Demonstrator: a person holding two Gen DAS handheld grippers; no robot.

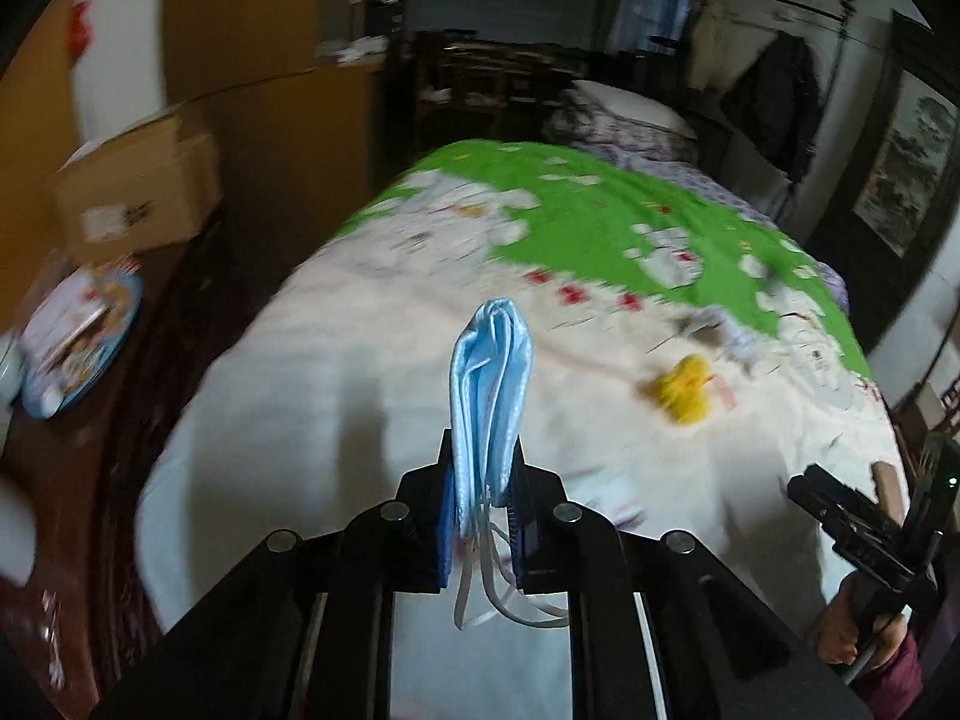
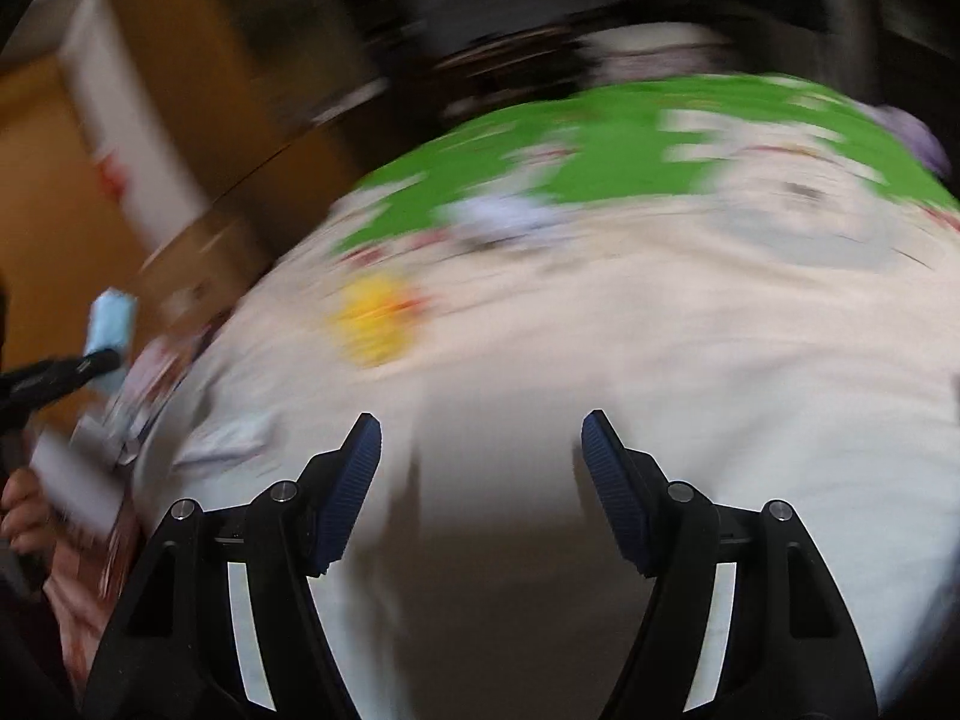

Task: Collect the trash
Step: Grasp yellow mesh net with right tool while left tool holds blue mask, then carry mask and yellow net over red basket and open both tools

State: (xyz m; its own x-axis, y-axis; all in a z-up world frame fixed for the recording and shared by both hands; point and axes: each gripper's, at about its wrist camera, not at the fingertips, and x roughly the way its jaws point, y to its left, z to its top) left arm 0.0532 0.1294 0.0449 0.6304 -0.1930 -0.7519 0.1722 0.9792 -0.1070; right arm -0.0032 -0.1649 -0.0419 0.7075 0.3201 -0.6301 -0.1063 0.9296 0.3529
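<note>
My left claw (image 1: 483, 480) is clenched on the soft, featherlight blue mask (image 1: 491, 384) at its bunched middle, right claw (image 2: 480, 450) released, crumpled yellow scrap (image 1: 684, 387) on the bed at two o'clock.

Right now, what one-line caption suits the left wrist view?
Left hand-held gripper clamps a folded light-blue face mask above the cream-and-green bedspread; yellow crumpled scrap remains.

Blurred, clipped and hidden parts

Your right wrist view is smeared throughout: the yellow scrap (image 2: 372, 321) on the bed (image 2: 660, 360) is only a blob, and the pale pieces near the bed's left edge have no readable shape. The face mask (image 1: 489, 396) hides its lower end between the left gripper (image 1: 483, 483) pads. The right gripper (image 1: 864, 534) is cut off at the left wrist view's right edge.
</note>
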